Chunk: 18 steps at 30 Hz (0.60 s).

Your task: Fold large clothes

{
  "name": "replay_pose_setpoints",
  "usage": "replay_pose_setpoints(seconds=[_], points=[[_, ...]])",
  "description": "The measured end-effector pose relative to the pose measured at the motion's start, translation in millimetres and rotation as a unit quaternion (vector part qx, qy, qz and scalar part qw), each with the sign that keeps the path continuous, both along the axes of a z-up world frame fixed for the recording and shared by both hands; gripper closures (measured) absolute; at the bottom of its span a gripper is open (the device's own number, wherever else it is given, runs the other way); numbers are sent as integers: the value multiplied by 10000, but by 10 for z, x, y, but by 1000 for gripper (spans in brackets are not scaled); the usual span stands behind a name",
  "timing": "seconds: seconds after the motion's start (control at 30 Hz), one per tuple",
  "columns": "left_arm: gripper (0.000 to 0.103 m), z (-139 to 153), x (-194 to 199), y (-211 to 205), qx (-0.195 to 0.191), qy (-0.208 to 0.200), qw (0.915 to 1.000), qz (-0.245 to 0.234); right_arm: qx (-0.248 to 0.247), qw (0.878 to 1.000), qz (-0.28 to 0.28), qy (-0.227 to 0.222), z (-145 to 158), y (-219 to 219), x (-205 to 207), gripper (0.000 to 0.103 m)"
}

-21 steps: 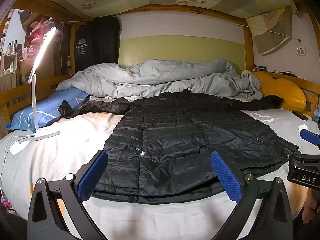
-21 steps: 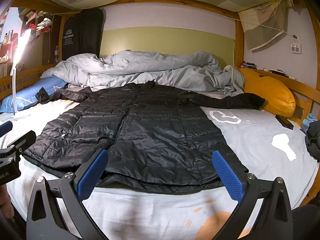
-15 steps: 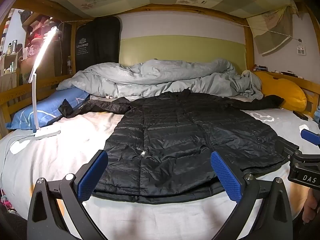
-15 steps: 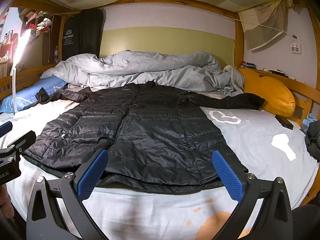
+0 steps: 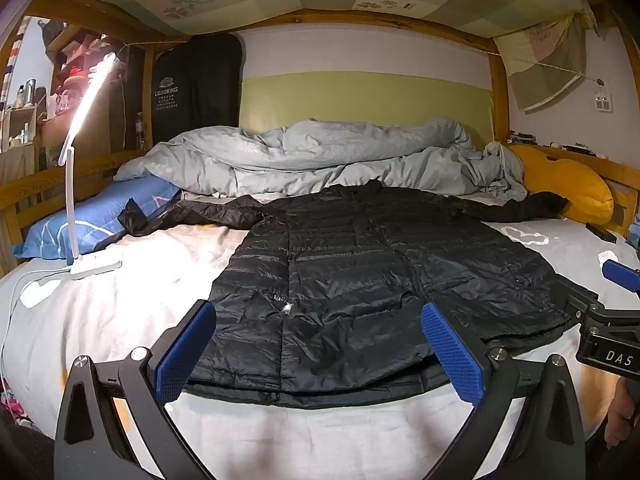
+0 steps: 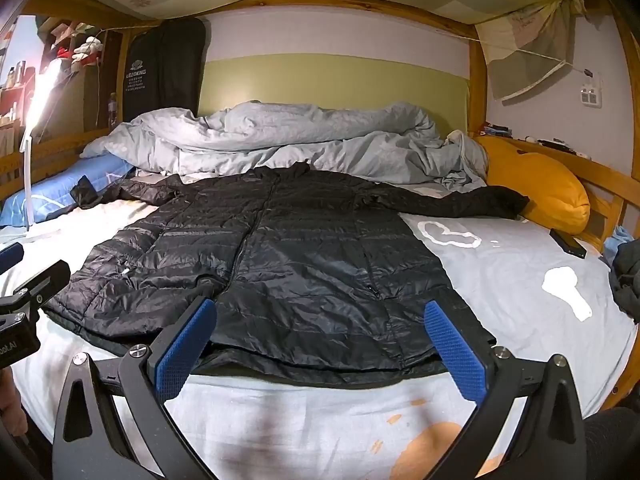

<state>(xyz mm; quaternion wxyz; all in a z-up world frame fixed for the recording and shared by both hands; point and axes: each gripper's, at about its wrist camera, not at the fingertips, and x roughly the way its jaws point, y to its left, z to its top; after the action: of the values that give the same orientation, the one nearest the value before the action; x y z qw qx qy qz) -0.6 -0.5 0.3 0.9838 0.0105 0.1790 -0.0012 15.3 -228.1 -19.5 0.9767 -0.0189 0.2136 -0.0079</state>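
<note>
Black quilted puffer coat lies flat on bed, sleeves spread. Left tongs and right tongs wide open, empty, near hem. Better pinch sleeve cuffs first, fold inward.

Black coat flat on bed; right hand-held gripper wide apart.

White lettering "LEAOKING", with smaller lines under it too small to read, stands on the black garment bag hanging far ahead and left of the left gripper. "DAS" is printed on the right gripper's body, at its right.
</note>
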Motion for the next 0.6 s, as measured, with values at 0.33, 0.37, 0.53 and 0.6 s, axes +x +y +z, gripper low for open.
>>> replay_pose_setpoints(seconds=[0.33, 0.37, 0.53, 0.6], points=[[0, 43, -41, 54, -21, -83, 10000, 4, 11, 10000, 5, -1, 4, -2, -40, 0], [0, 47, -43, 54, -20, -87, 10000, 3, 7, 10000, 11, 2, 3, -3, -23, 0], [0, 47, -48, 45, -28, -89, 10000, 12, -41, 10000, 4, -13, -17, 8, -12, 0], [0, 50, -50, 43, -23, -91, 10000, 11, -33, 10000, 7, -7, -16, 7, -12, 0]])
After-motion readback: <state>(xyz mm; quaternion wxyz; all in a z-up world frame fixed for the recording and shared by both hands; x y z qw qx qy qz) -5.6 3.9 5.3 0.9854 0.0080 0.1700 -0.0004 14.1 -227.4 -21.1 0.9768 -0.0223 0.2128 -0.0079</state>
